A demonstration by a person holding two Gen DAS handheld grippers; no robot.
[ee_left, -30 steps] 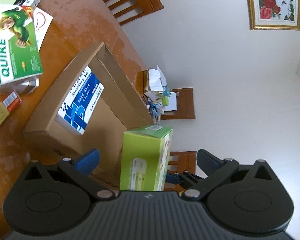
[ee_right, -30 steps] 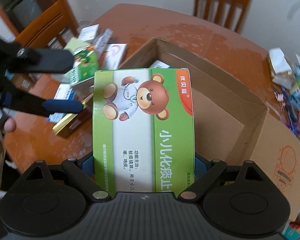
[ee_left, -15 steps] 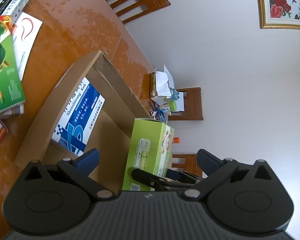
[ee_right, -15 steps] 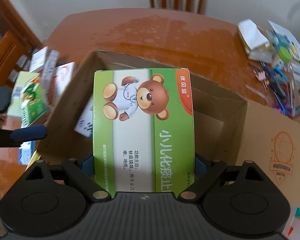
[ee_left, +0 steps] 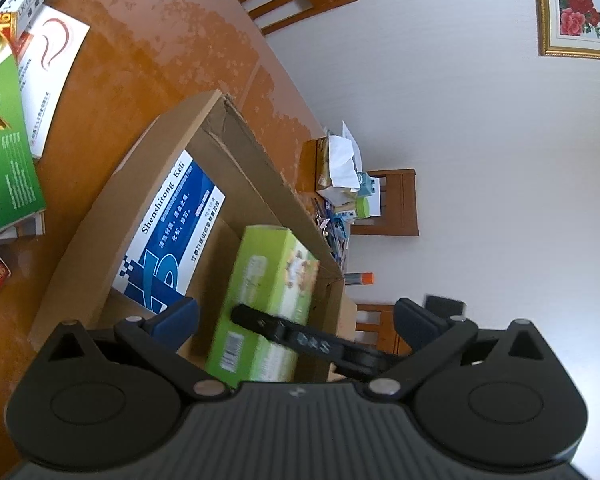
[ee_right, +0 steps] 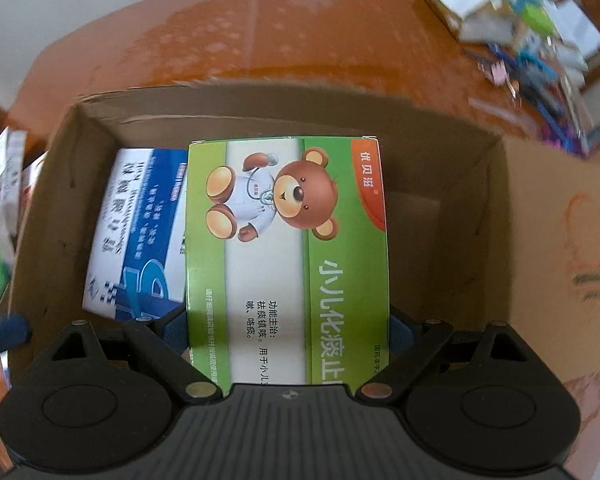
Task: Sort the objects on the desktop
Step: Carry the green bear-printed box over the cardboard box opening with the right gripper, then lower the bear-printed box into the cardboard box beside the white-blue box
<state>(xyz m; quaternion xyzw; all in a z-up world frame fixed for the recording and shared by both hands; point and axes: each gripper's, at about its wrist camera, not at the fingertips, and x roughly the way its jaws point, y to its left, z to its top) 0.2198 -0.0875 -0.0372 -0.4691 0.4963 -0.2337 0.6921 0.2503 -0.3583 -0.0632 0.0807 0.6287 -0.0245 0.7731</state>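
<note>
My right gripper (ee_right: 288, 328) is shut on a green medicine box with a bear picture (ee_right: 288, 240) and holds it inside the open cardboard box (ee_right: 440, 120), beside a blue and white box (ee_right: 140, 232) lying on its floor. In the left wrist view the green box (ee_left: 268, 292) stands tilted in the cardboard box (ee_left: 140, 168), with the right gripper's black finger across it. The blue and white box (ee_left: 172, 232) lies to its left. My left gripper (ee_left: 296, 320) is open and empty, just above the cardboard box's near side.
Several medicine boxes lie on the brown wooden table (ee_left: 148, 40) left of the cardboard box, among them a green QUIKE box (ee_left: 0, 140) and a white one (ee_left: 48, 68). A heap of tissues and stationery (ee_right: 520, 32) sits at the table's far right. Chairs stand around.
My right gripper has carried the green box forward and down into the cardboard box, next to the blue and white box. The left gripper stayed open and shifted slightly.
</note>
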